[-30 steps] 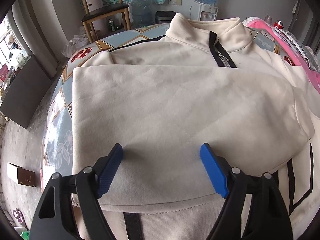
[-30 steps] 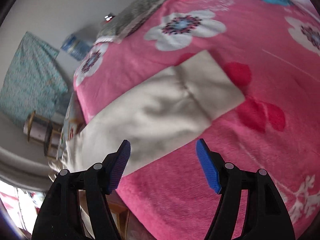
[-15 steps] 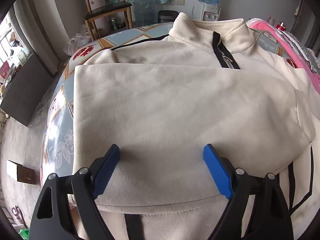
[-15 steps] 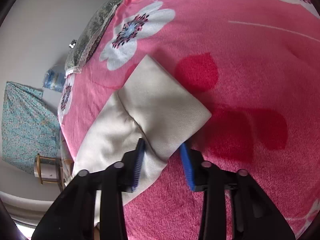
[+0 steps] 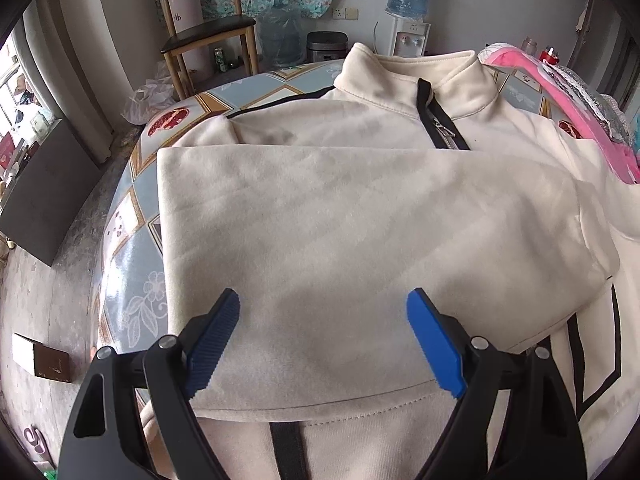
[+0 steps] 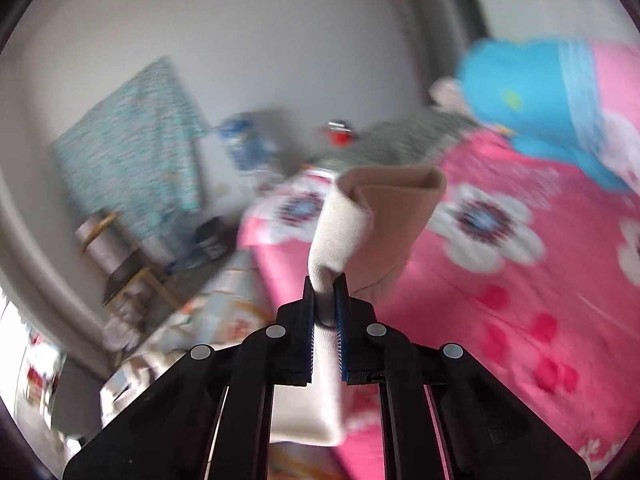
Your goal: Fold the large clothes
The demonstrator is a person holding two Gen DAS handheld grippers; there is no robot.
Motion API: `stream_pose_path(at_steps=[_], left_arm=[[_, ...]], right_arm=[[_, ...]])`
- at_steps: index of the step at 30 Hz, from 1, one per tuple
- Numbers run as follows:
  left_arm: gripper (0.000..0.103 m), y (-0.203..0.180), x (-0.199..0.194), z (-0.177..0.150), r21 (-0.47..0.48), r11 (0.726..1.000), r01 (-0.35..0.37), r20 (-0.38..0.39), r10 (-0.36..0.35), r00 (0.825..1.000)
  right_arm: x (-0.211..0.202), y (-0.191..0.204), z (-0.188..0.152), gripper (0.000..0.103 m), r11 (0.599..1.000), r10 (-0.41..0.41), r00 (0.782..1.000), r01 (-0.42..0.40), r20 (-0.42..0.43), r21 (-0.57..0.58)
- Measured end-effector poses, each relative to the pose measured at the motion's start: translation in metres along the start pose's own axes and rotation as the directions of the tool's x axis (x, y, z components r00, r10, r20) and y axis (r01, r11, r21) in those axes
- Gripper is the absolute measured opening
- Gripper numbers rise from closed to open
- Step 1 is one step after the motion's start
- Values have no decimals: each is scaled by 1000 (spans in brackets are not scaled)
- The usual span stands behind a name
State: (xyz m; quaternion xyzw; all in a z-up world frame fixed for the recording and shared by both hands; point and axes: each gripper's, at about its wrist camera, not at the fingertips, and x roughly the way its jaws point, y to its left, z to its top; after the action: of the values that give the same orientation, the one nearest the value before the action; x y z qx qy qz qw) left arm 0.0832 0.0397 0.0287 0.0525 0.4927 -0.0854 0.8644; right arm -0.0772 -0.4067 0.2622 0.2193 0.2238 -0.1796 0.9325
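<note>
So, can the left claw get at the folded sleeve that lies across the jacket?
Probably yes. The left claw is open and hangs right over the folded sleeve, with nothing between them. The right claw is busy elsewhere, shut on the other sleeve.

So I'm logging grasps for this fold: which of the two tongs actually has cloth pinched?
The right tongs: shut on the cream sleeve, lifted over the pink blanket. The left tongs are spread open above the folded jacket, gripping nothing.
</note>
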Motion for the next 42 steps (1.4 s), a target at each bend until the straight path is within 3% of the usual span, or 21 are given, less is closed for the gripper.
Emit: stream_pose_path(at_steps=[4, 8, 11, 14, 17, 20, 22, 23, 24, 26, 29, 32, 36, 39, 40, 42], left_arm=[[80, 8, -11, 0, -1, 1000, -16, 25, 16, 1000], [68, 20, -20, -3, -13, 1000, -9, 32, 9, 999], [56, 33, -28, -7, -32, 999, 9, 37, -8, 999], [48, 49, -37, -12, -52, 998, 27, 48, -24, 999], [47, 63, -44, -17, -72, 996, 47, 52, -43, 998], [47, 69, -48, -21, -84, 987, 137, 62, -132, 989], [47, 68, -51, -21, -70, 981, 178, 67, -174, 982], [47, 66, -52, -20, -54, 979, 195, 70, -191, 979], [47, 63, -54, -19, -44, 974, 222, 75, -218, 973], [47, 60, -54, -13, -58, 955, 291, 80, -287, 955], [47, 56, -41, 5, -123, 914, 387, 56, -383, 922], [47, 46, -10, 22, -205, 887, 414, -21, -427, 904], [46, 35, 25, 36, -268, 887, 377, -103, -415, 904], [40, 30, 36, 40, -296, 892, 341, -132, -392, 910], [36, 28, 36, 41, -287, 901, 326, -134, -375, 917], [18, 22, 36, 42, -247, 931, 267, -147, -309, 940]], right_arm=[[0, 107, -2, 9, 966, 209, 977, -211, -30, -150], [26, 195, -32, 8, 895, 359, 922, -385, -147, -227], [55, 242, -73, 8, 848, 414, 872, -474, -262, -238], [91, 278, -135, 8, 820, 390, 836, -506, -386, -267], [128, 304, -212, 9, 801, 291, 808, -498, -512, -332], [151, 309, -277, 13, 796, 223, 726, -521, -651, -308], [155, 304, -294, 21, 798, 231, 681, -541, -695, -265], [152, 298, -295, 32, 801, 248, 672, -547, -698, -241], [143, 291, -292, 50, 806, 271, 672, -550, -690, -219], [126, 272, -278, 63, 801, 337, 678, -571, -653, -179], [111, 231, -251, 63, 833, 341, 729, -527, -593, -168], [100, 187, -236, 62, 882, 282, 794, -436, -539, -181], [90, 142, -232, 40, 920, 209, 852, -337, -480, -198], [75, 112, -232, 37, 944, 135, 899, -245, -416, -223], [74, 104, -234, 37, 949, 118, 907, -223, -404, -223], [69, 88, -237, 36, 960, 102, 913, -194, -396, -201]])
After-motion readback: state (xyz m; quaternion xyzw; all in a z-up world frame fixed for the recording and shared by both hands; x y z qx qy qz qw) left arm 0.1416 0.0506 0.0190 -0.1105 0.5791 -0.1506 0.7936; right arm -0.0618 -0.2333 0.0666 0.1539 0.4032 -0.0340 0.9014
